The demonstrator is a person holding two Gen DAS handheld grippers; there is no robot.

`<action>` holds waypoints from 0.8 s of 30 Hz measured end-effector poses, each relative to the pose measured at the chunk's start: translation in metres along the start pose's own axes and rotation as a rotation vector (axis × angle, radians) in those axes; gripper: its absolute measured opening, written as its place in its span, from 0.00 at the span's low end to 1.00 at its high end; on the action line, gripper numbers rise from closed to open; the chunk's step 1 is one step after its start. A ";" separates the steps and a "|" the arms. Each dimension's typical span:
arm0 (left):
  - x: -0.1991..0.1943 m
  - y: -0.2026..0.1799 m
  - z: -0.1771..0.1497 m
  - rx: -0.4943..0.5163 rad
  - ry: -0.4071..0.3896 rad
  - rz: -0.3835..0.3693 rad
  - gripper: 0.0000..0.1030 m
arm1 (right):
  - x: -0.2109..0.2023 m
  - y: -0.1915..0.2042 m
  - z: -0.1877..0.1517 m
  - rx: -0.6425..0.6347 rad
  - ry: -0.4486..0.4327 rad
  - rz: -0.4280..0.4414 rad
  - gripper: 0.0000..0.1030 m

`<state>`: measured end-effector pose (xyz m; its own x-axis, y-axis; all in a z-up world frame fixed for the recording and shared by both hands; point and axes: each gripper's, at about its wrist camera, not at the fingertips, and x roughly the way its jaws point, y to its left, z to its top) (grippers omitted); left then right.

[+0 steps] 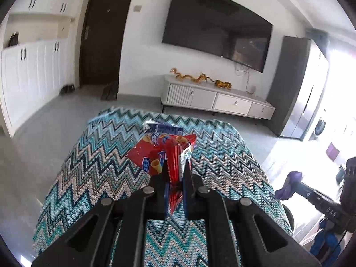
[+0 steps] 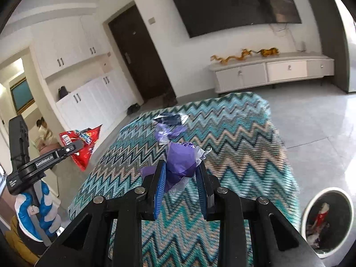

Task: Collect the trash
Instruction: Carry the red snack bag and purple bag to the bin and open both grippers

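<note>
Living room: wall TV [image 1: 218,29] and low white cabinet [image 1: 218,102] facing a table draped in a zigzag-knit cloth [image 1: 222,155]. The left gripper [image 1: 175,173] is pinching a red snack wrapper [image 1: 155,153] above the cloth, jaws nearly shut on its folded edge. The right gripper [image 2: 181,173] is gripping a crumpled purple wrapper [image 2: 181,160], jaws partly closed on the wad. A dark blue wrapper [image 2: 170,118] is lying at the cloth's far end. A white bin [image 2: 329,222] is sitting on the floor, trash inside. Judgement: both wrappers are light, slick and crushable; an edge pinch is holding the foil, a mid-wad grip the purple one.
</note>
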<state>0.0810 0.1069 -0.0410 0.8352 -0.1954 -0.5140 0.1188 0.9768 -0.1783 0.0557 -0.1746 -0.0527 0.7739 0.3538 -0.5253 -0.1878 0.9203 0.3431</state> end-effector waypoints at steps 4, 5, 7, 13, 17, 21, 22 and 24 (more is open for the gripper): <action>-0.010 -0.026 -0.001 0.059 -0.016 -0.008 0.08 | -0.018 -0.020 -0.007 0.028 -0.026 -0.035 0.26; -0.012 -0.034 -0.001 0.077 -0.019 -0.010 0.08 | -0.022 -0.025 -0.009 0.034 -0.030 -0.043 0.26; -0.013 -0.045 -0.002 0.097 -0.019 -0.016 0.08 | -0.031 -0.037 -0.012 0.049 -0.040 -0.062 0.26; -0.006 -0.086 -0.005 0.179 -0.002 -0.035 0.08 | -0.056 -0.067 -0.021 0.074 -0.075 -0.127 0.26; 0.007 -0.122 -0.008 0.250 0.026 -0.052 0.08 | -0.070 -0.089 -0.027 0.075 -0.096 -0.194 0.26; 0.023 -0.160 -0.011 0.309 0.057 -0.086 0.08 | -0.078 -0.120 -0.035 0.109 -0.102 -0.250 0.26; 0.029 -0.172 -0.012 0.328 0.069 -0.101 0.08 | -0.079 -0.128 -0.038 0.121 -0.101 -0.257 0.26; 0.039 -0.194 -0.017 0.356 0.093 -0.132 0.08 | -0.080 -0.147 -0.045 0.158 -0.095 -0.273 0.26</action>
<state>0.0814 -0.0917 -0.0401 0.7496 -0.3131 -0.5831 0.4148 0.9088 0.0454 -0.0056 -0.3305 -0.0956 0.8371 0.0736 -0.5421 0.1248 0.9391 0.3201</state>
